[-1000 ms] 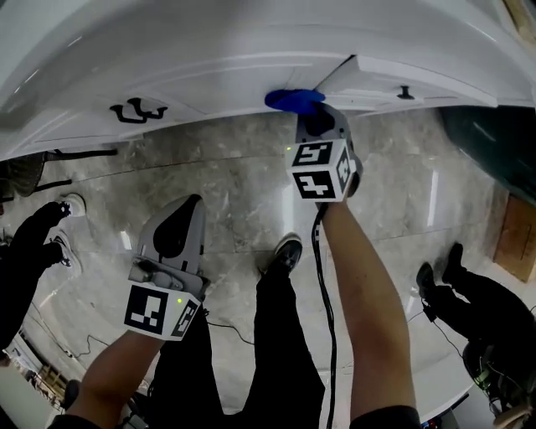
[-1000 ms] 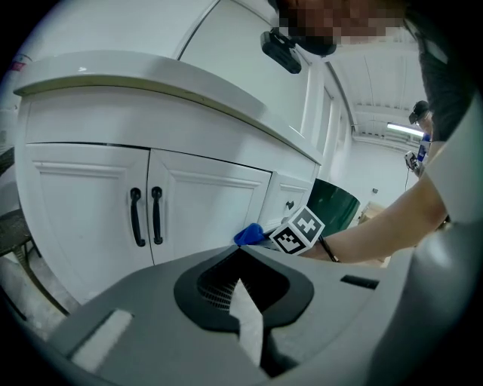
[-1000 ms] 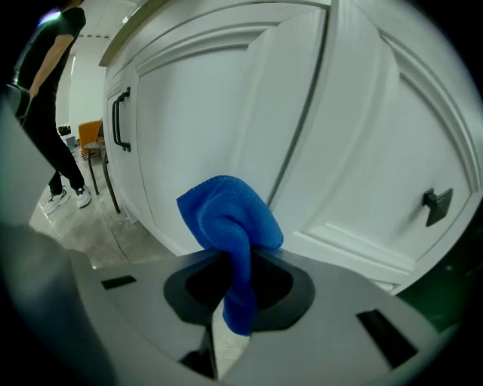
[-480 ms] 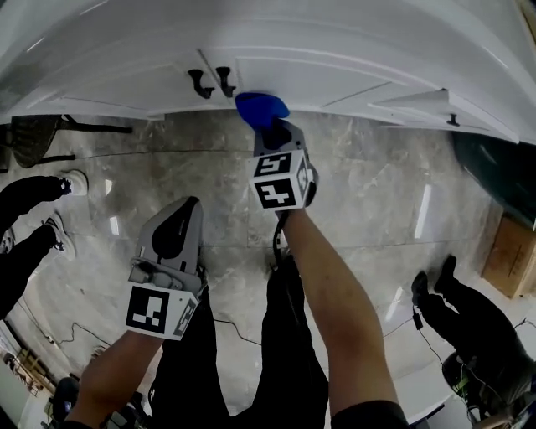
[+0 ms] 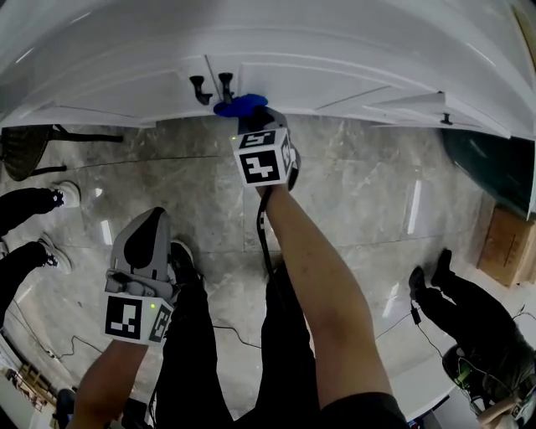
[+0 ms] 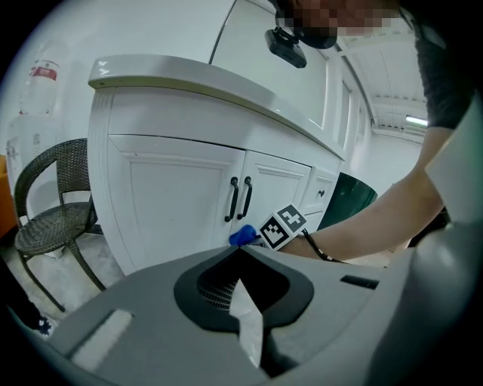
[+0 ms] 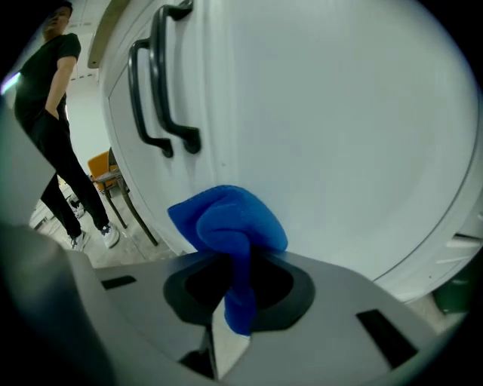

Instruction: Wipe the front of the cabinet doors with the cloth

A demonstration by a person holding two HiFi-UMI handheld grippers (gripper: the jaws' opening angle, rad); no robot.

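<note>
Cloth mostly hidden behind right tool; cabinet doors largely hidden under counter overhang; chair cut by left edge.

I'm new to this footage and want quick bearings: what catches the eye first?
The bright blue cloth, pinched in the right gripper, sits at the white cabinet door just beside the black handles. The left gripper hangs lower, shut and empty, well back from the door.

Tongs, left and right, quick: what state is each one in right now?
Left tongs: shut, holding nothing.
Right tongs: shut on the blue cloth.
</note>
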